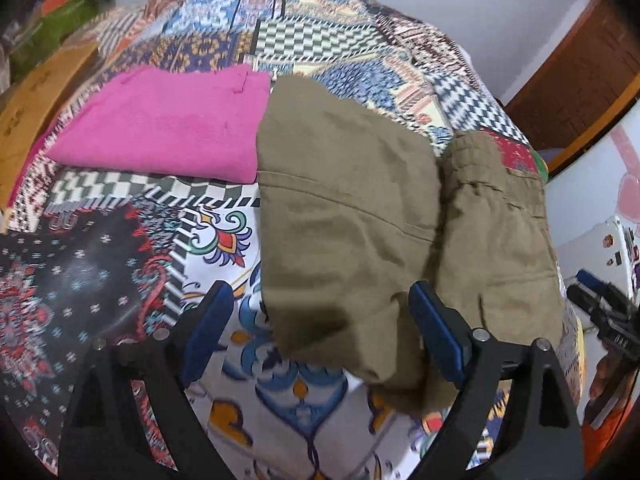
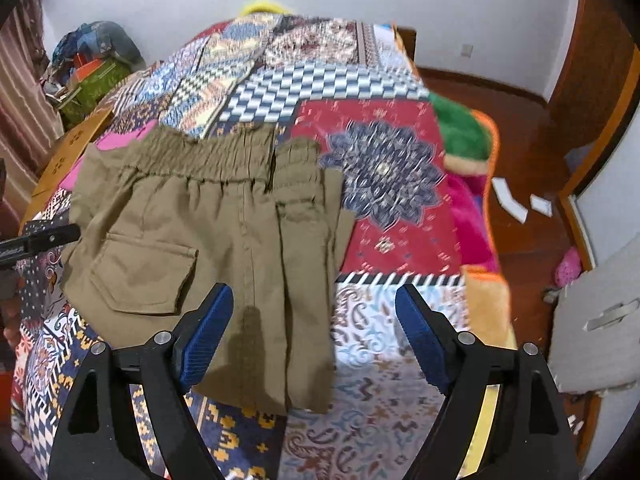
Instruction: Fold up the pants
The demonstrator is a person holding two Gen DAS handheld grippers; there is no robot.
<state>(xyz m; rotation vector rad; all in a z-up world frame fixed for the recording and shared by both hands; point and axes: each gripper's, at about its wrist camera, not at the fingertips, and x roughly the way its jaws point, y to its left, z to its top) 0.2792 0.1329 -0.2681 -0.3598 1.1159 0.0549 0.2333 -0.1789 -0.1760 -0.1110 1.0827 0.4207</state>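
Both grippers, left and right, stand wide apart, pads clear of cloth, gripping nothing. One khaki pants, folded, lies on the quilted bed. One pink garment, folded, sits just beside it.

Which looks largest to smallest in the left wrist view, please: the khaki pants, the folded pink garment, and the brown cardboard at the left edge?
1. khaki pants, though nearness to the camera enlarges them
2. pink garment
3. brown cardboard, partly cut off
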